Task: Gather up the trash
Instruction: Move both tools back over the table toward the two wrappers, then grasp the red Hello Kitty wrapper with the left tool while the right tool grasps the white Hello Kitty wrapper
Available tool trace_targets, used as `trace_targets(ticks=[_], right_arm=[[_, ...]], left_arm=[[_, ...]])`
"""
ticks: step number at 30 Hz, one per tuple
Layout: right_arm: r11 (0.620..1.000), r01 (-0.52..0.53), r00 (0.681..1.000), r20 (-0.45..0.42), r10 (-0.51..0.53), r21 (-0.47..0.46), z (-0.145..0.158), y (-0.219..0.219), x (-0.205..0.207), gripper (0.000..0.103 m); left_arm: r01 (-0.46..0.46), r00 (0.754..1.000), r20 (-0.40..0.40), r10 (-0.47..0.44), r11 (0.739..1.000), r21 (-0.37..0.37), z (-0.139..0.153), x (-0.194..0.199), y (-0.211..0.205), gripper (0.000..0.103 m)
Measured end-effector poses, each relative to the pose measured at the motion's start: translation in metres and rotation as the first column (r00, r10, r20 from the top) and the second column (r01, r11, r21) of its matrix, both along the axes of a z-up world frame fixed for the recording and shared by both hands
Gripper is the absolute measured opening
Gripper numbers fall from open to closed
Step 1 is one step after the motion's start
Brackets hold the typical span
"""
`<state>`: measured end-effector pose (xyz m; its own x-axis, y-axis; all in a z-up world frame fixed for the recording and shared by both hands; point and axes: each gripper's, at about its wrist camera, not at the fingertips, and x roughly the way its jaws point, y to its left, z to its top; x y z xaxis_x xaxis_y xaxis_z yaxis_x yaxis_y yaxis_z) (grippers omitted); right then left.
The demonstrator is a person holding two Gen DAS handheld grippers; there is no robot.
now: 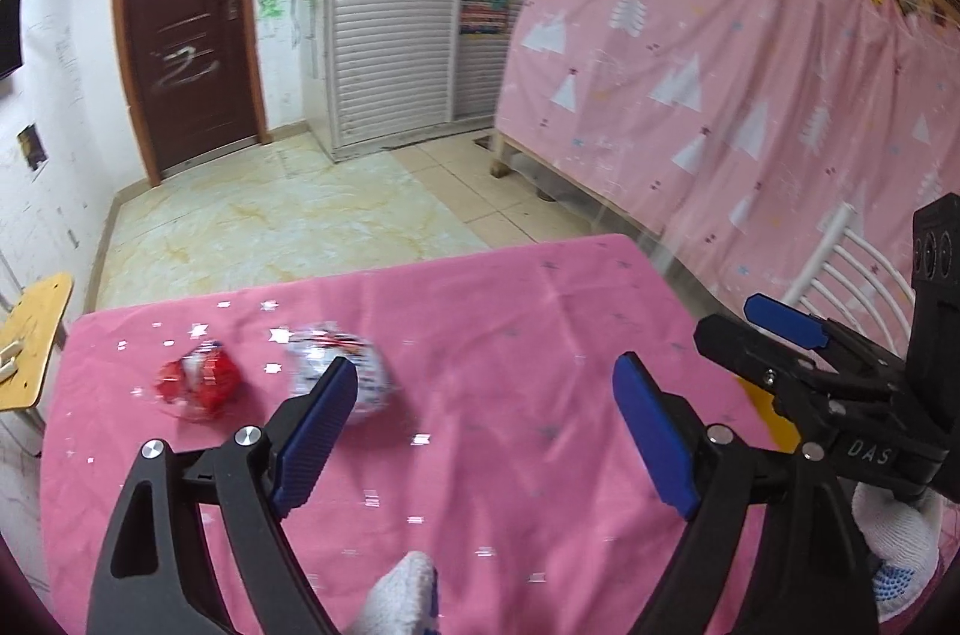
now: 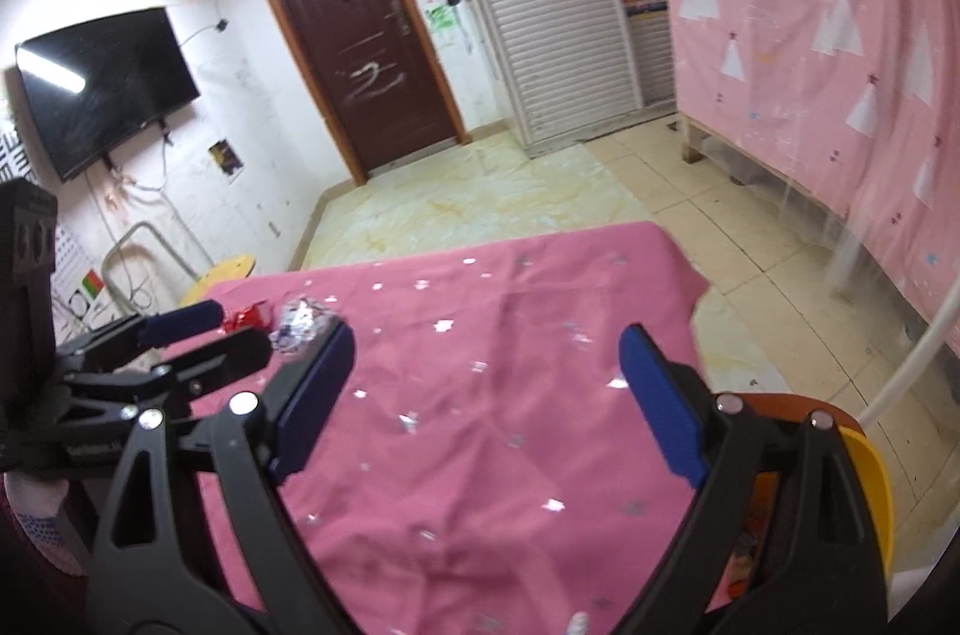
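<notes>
Trash: two crumpled wrappers on the pink tabletop (image 1: 540,335), far-left part — a red wrapper (image 1: 201,386) and a white-silver wrapper (image 1: 354,371) just beside it, apart from each other.

Left wrist view: left tongs (image 1: 486,425) spread wide, nothing between the pads. Its left pad overlaps the white-silver wrapper in the picture, but I can't tell whether it touches it; looks like it's above. Right tongs (image 1: 774,329) come in from the right edge, jaws apart, empty. A gloved hand (image 1: 894,533) shows under them. Some motion blur.

Right wrist view: right tongs (image 2: 489,407) released, only bare cloth between the pads. Wrappers sit well off to the left, near the left tongs (image 2: 234,335), which also look empty. Something orange and yellow (image 2: 864,485) sits at the lower right behind the tongs — maybe the bin, can't confirm.

Judgement: approach step, nothing picked yet. Next move calls for the left tongs to centre one wrapper between the pads, drop onto it and clench. The white-silver one is closer. Crumpled foil is light — may slide or squash, so close squarely.
</notes>
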<state>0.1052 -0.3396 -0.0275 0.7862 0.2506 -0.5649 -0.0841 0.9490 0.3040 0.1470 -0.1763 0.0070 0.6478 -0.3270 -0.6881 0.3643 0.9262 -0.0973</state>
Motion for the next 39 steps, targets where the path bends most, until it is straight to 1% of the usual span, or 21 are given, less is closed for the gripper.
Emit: trace_targets(ticks=[8, 13, 16, 20, 25, 31, 37, 39], right_arm=[[0.996, -0.08, 0.997, -0.02, 0.079, -0.034, 0.003, 0.049, 0.027, 0.086], [0.988, -0.144, 0.989, -0.046, 0.142, -0.057, -0.001, 0.081, 0.041, 0.087], [0.98, -0.186, 0.981, -0.064, 0.181, -0.072, -0.005, 0.101, 0.049, 0.088], [0.971, -0.227, 0.971, -0.089, 0.22, -0.081, -0.01, 0.117, 0.057, 0.09], [0.956, -0.274, 0.957, -0.128, 0.261, -0.101, -0.02, 0.138, 0.067, 0.09], [0.947, -0.3, 0.945, -0.168, 0.279, -0.114, -0.032, 0.154, 0.078, 0.09], [0.939, -0.316, 0.939, -0.187, 0.289, -0.137, -0.039, 0.165, 0.088, 0.09], [0.933, -0.319, 0.939, -0.191, 0.287, -0.166, -0.043, 0.169, 0.09, 0.09]], left_arm=[[-0.093, 0.996, -0.006, 0.093, 0.996, 0.003, -0.005, 0.024, 0.054, 0.081], [-0.167, 0.986, -0.003, 0.167, 0.985, 0.03, -0.009, 0.042, 0.081, 0.081], [-0.206, 0.978, -0.011, 0.207, 0.978, 0.038, -0.013, 0.053, 0.096, 0.081], [-0.246, 0.968, -0.03, 0.249, 0.967, 0.059, -0.022, 0.068, 0.113, 0.081], [-0.271, 0.959, -0.067, 0.276, 0.96, 0.067, -0.035, 0.082, 0.13, 0.081], [-0.279, 0.953, -0.098, 0.285, 0.958, 0.072, -0.051, 0.093, 0.14, 0.081], [-0.256, 0.96, -0.088, 0.265, 0.962, 0.1, -0.06, 0.098, 0.138, 0.081], [-0.253, 0.962, -0.073, 0.263, 0.96, 0.116, -0.061, 0.098, 0.136, 0.078]])
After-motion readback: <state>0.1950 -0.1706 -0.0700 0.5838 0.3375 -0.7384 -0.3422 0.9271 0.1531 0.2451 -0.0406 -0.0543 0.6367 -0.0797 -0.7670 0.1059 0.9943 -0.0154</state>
